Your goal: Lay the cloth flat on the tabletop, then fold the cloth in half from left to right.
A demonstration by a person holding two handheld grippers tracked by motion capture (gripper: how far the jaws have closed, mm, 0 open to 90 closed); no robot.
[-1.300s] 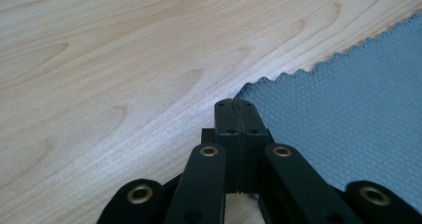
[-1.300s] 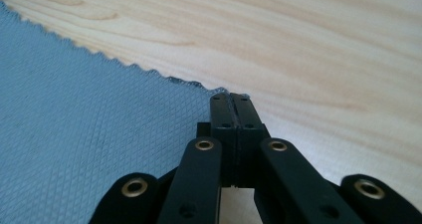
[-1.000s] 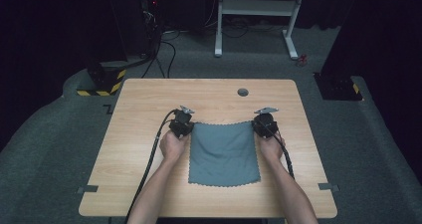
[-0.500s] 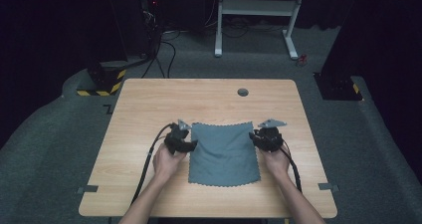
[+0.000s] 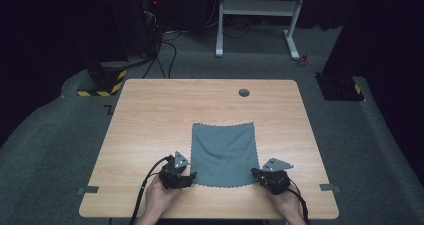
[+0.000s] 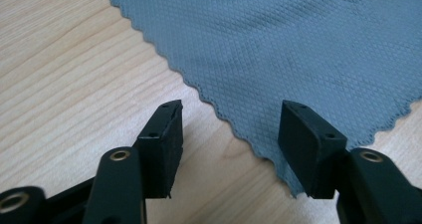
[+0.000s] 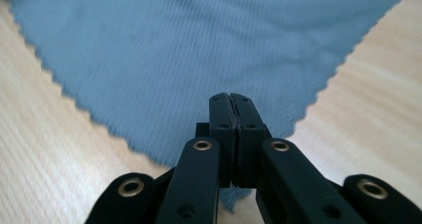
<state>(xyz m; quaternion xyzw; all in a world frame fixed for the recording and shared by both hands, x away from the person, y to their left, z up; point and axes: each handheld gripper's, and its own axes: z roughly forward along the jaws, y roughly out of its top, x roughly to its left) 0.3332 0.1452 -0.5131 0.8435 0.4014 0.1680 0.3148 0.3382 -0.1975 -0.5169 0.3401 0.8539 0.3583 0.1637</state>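
A grey-blue cloth (image 5: 223, 154) lies flat on the near half of the wooden table (image 5: 150, 115), roughly square, with its far edge bowed a little. Its border is cut in small scallops all the way round, and up close the weave shows a fine diamond-dimpled texture, matte and soft, with a few faint darker smudges. The table is pale wood-grain laminate, with a small round dark grommet (image 5: 243, 92) near its far edge.

At the cloth's near left corner the left tongs (image 6: 230, 134) stand apart, black blocky pads on either side of the scalloped edge, nothing pinched. At the near right corner the right tongs (image 7: 232, 109) have just been closing and now sit pressed together over the cloth's corner; whether they pinch the fabric I cannot tell.
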